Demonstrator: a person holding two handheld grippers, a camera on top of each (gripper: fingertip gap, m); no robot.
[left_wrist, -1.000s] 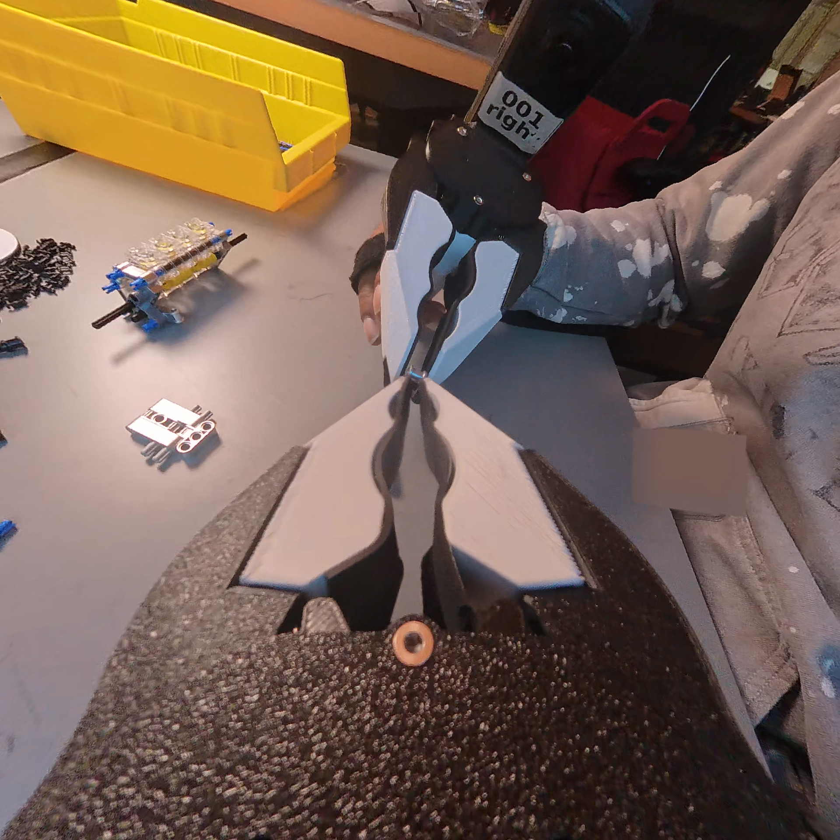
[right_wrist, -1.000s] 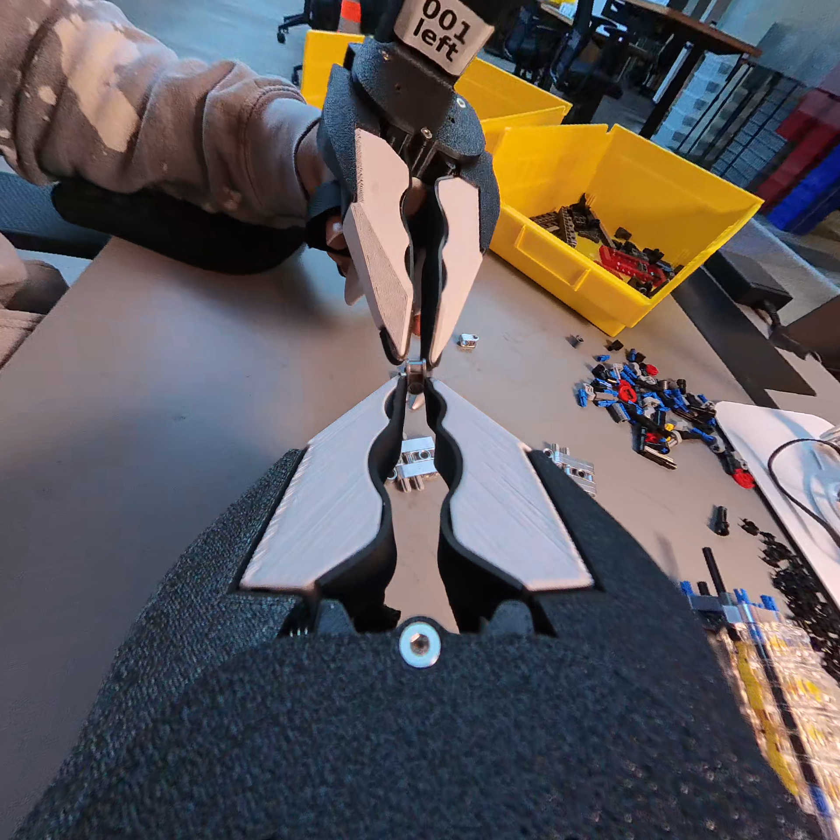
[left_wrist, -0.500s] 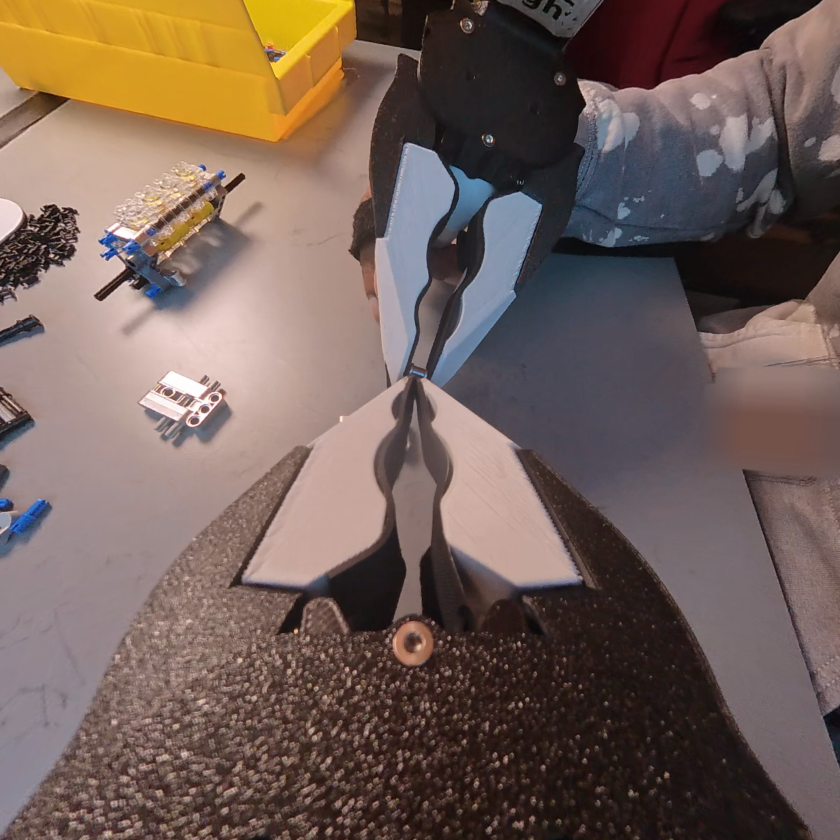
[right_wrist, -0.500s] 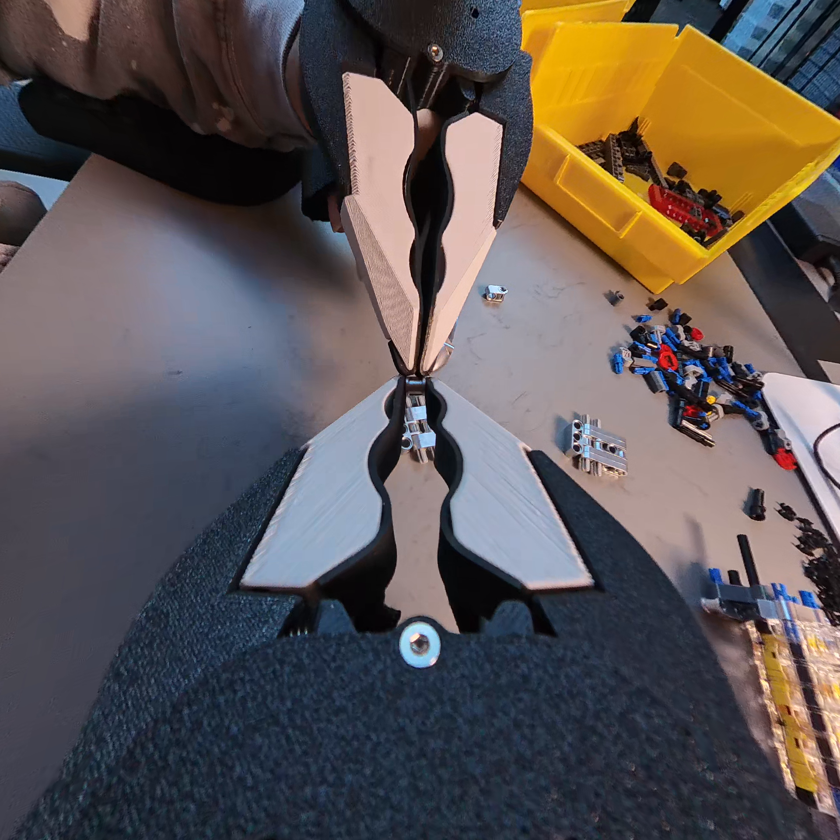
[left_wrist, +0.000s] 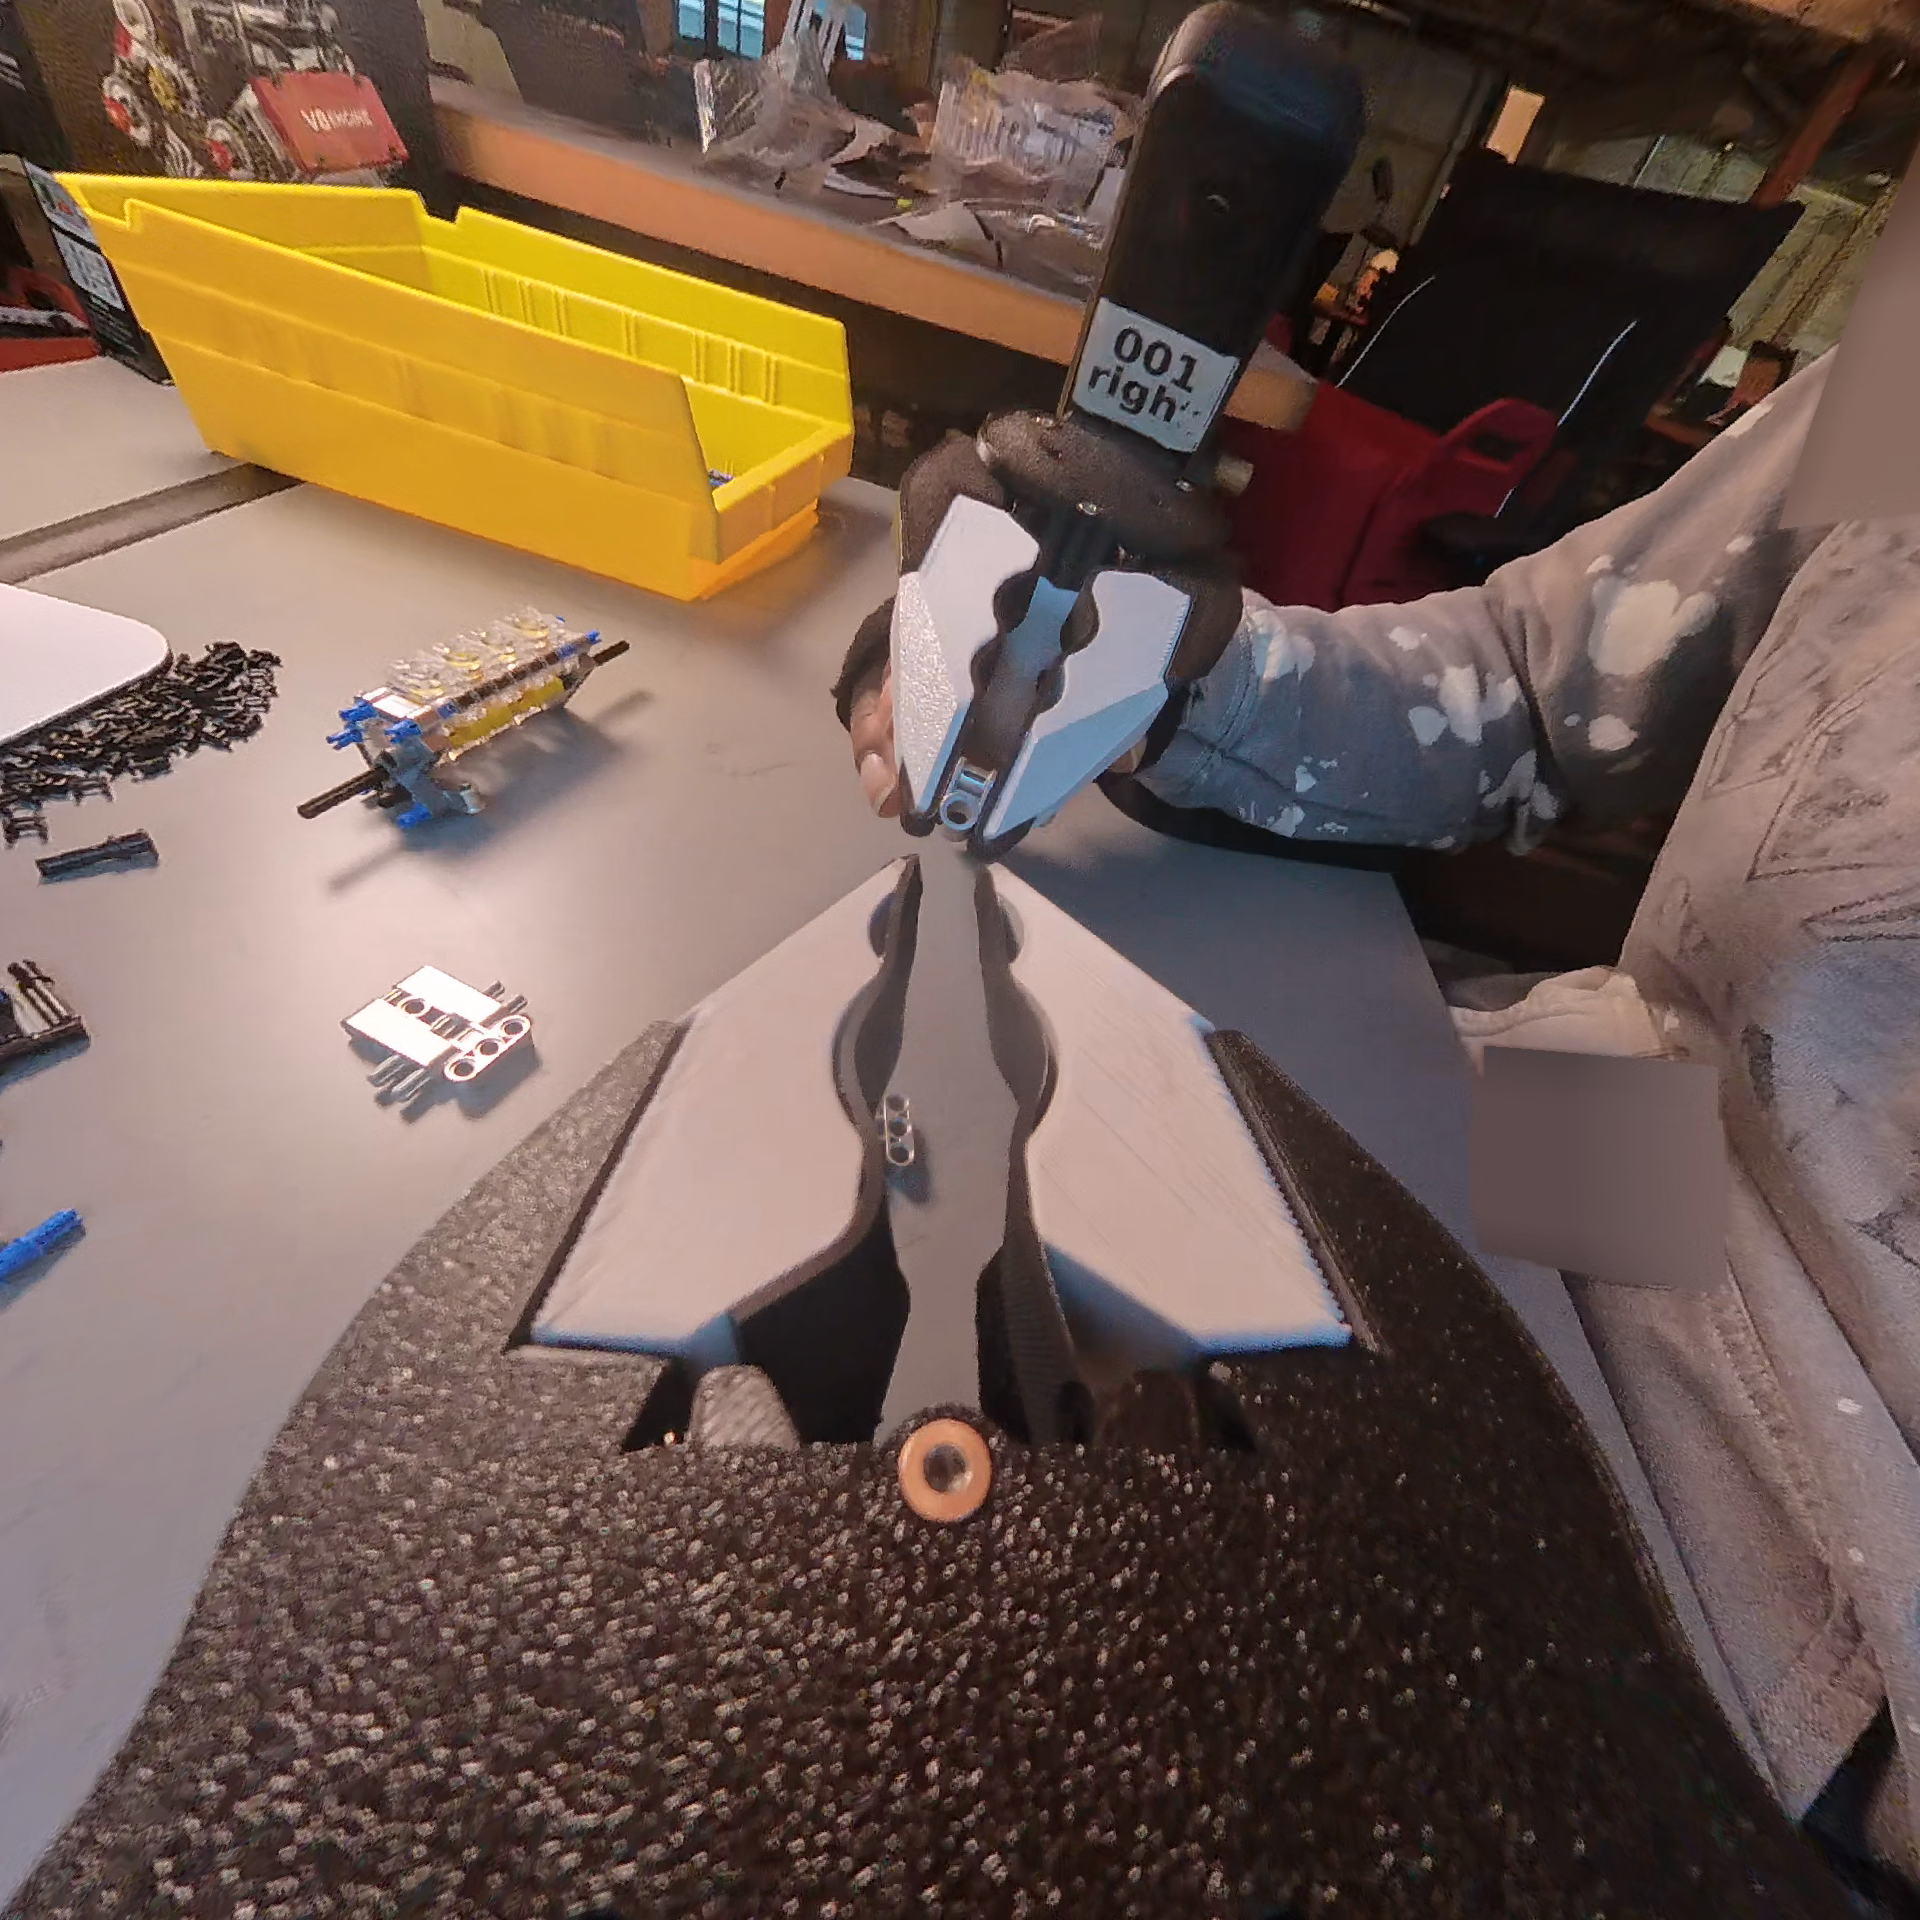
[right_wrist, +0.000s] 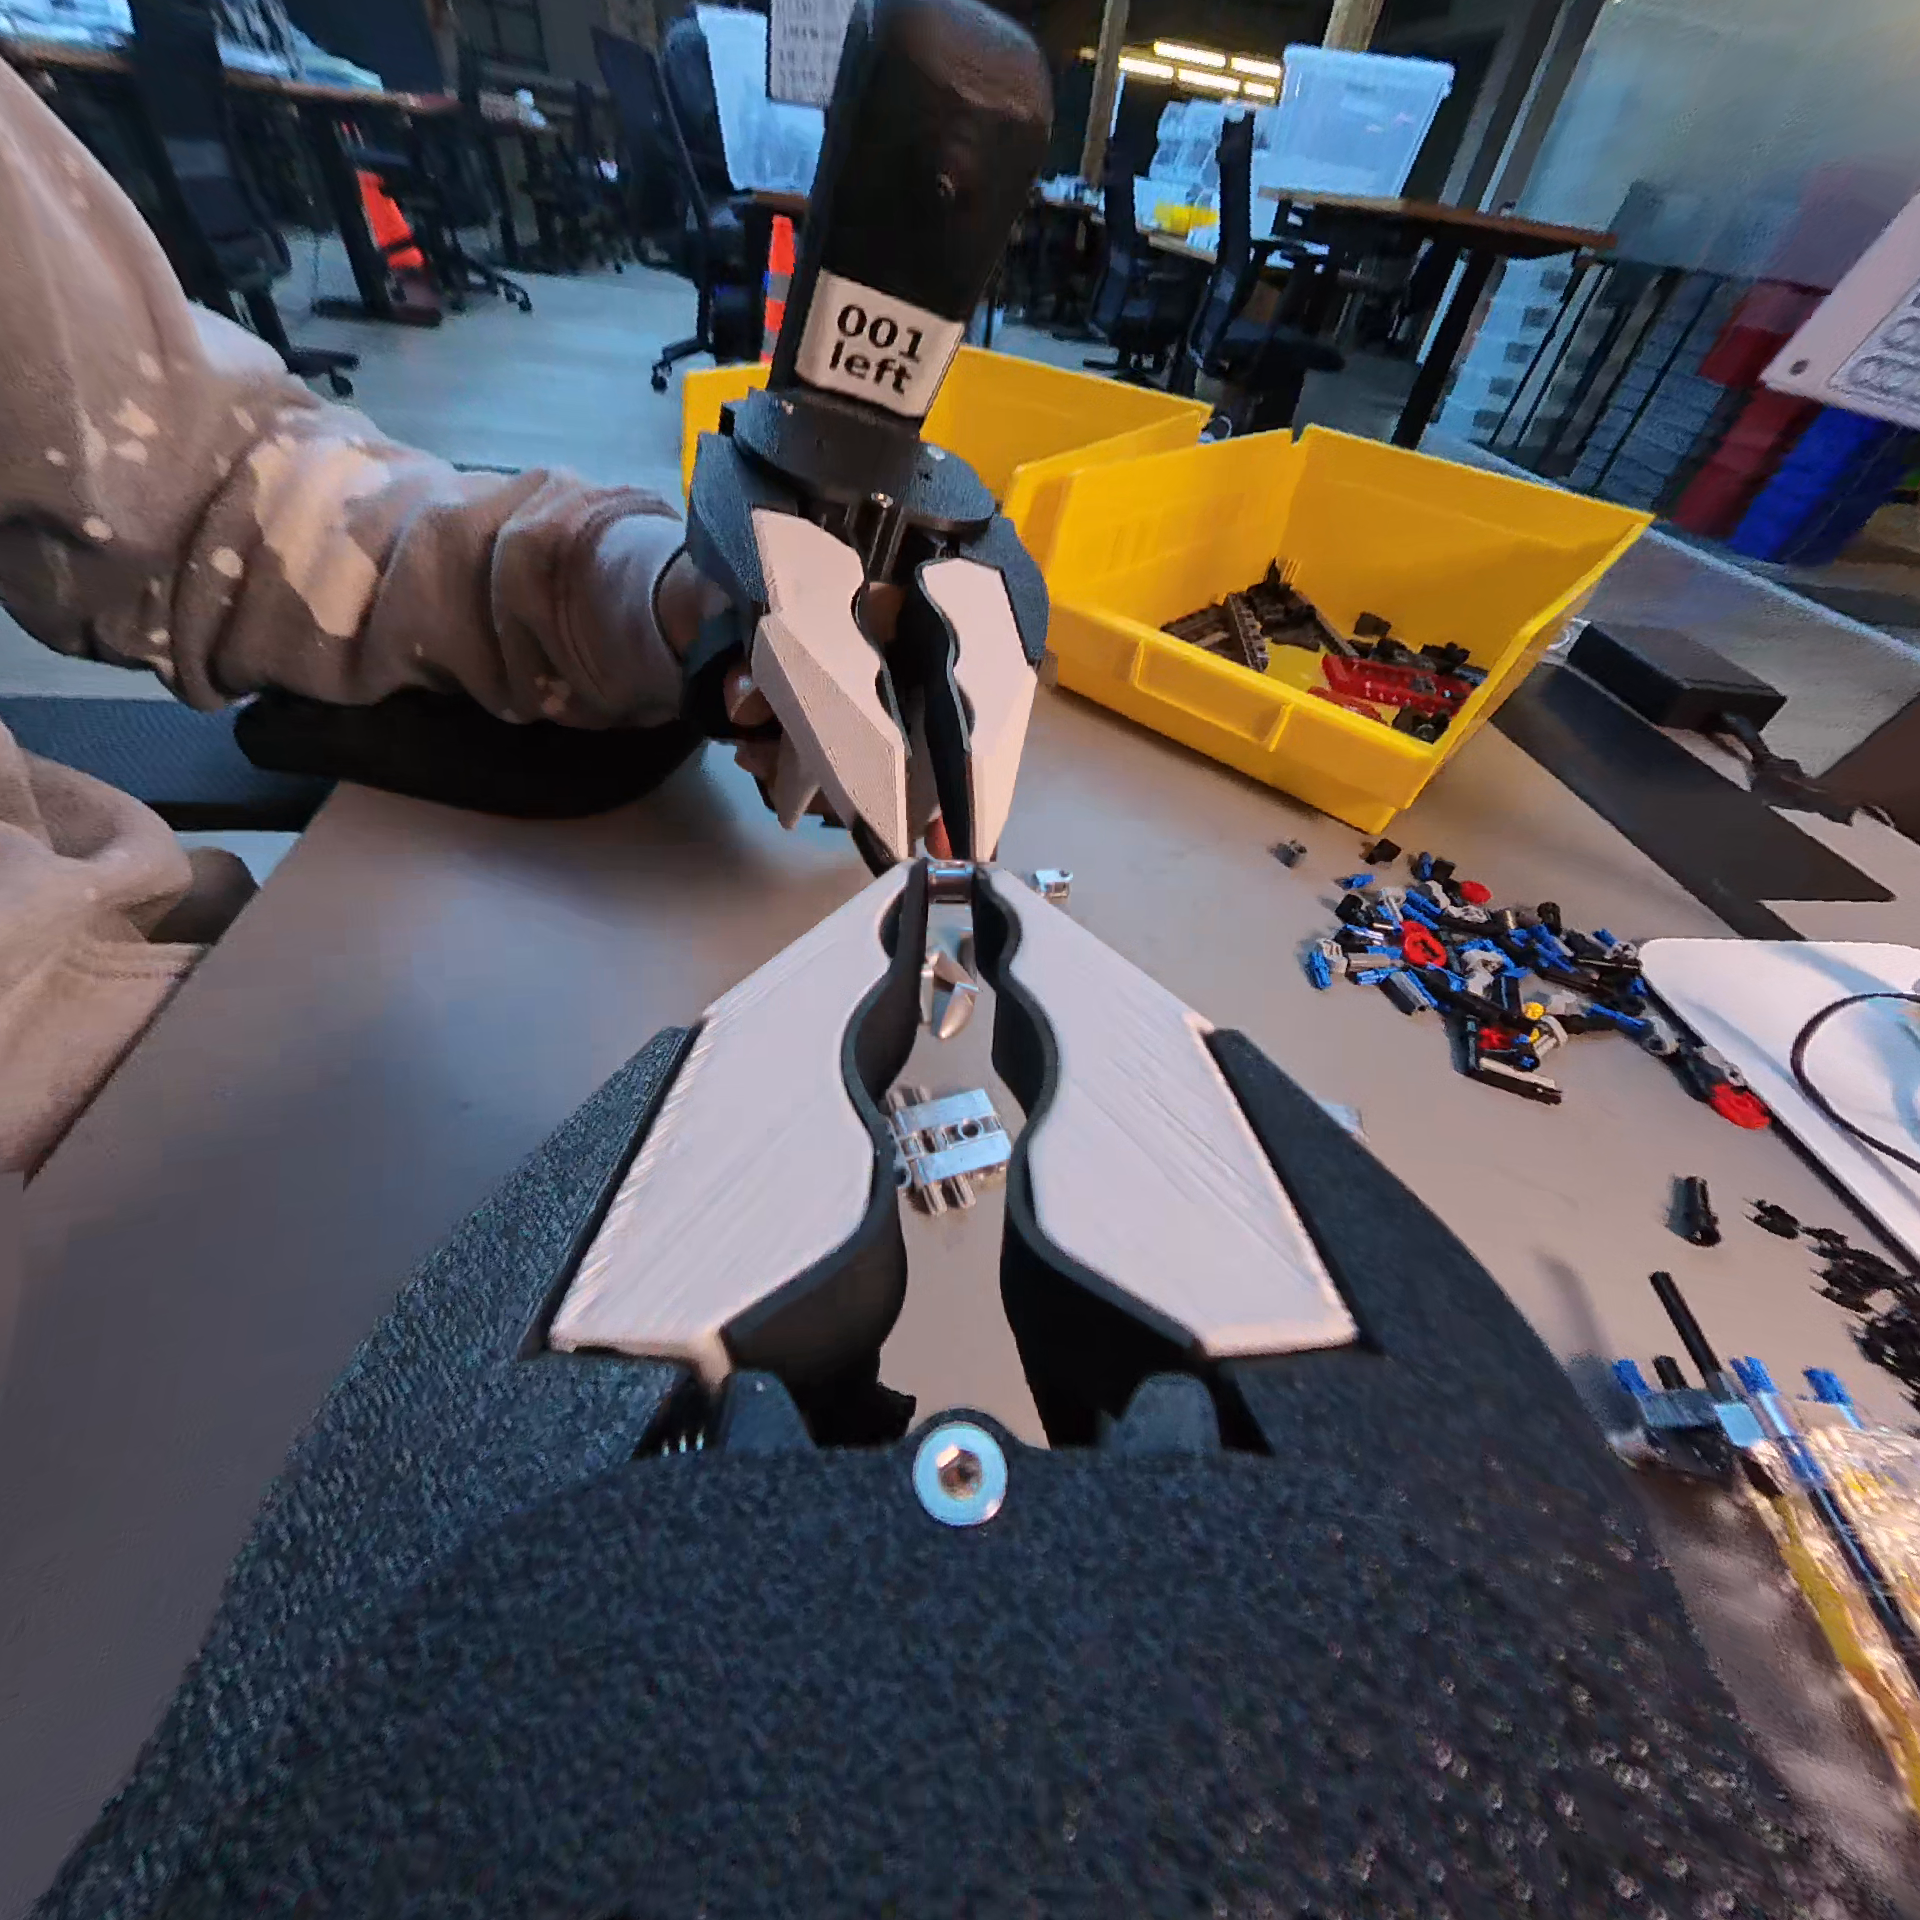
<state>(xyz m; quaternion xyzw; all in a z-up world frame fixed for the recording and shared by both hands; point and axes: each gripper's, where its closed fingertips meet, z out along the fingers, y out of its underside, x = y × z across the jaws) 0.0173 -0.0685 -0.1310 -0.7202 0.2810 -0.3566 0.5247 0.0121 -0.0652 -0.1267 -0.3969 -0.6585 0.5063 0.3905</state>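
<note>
My right gripper (right_wrist: 948, 878) is shut on a small grey connector (right_wrist: 948, 878), held just above the grey table (right_wrist: 468, 1039). In the left wrist view the right gripper (left_wrist: 966, 816) hangs tip-down with the connector's ring (left_wrist: 971, 795) showing between its tips. My left gripper (left_wrist: 948, 868) faces it tip to tip, slightly open and empty, a small gap from the connector. It also shows in the right wrist view (right_wrist: 930, 847). A grey pinned panel (right_wrist: 948, 1148) lies on the table under my right fingers. A small grey beam (left_wrist: 896, 1127) shows between my left fingers.
Yellow bins (left_wrist: 468, 416) (right_wrist: 1320, 582) stand at the back, one holding dark and red parts. A clear-and-yellow engine block (left_wrist: 468, 717) (right_wrist: 1766, 1423), another grey panel (left_wrist: 442, 1023), a pile of blue, black and red pieces (right_wrist: 1475, 966), black pins (left_wrist: 135, 717) and a white board (right_wrist: 1787, 997) lie around. My two grippers' fingertips are within a few centimetres of each other. The clear-and-yellow engine block (right_wrist: 1766, 1423) is about 20 cm from both grippers' fingertips. It is also in sight in the left wrist view (left_wrist: 427, 724).
Both grippers were shut tip to tip on the small connector. My left gripper has opened and let go; the right one keeps the connector. Both have lifted a little.
</note>
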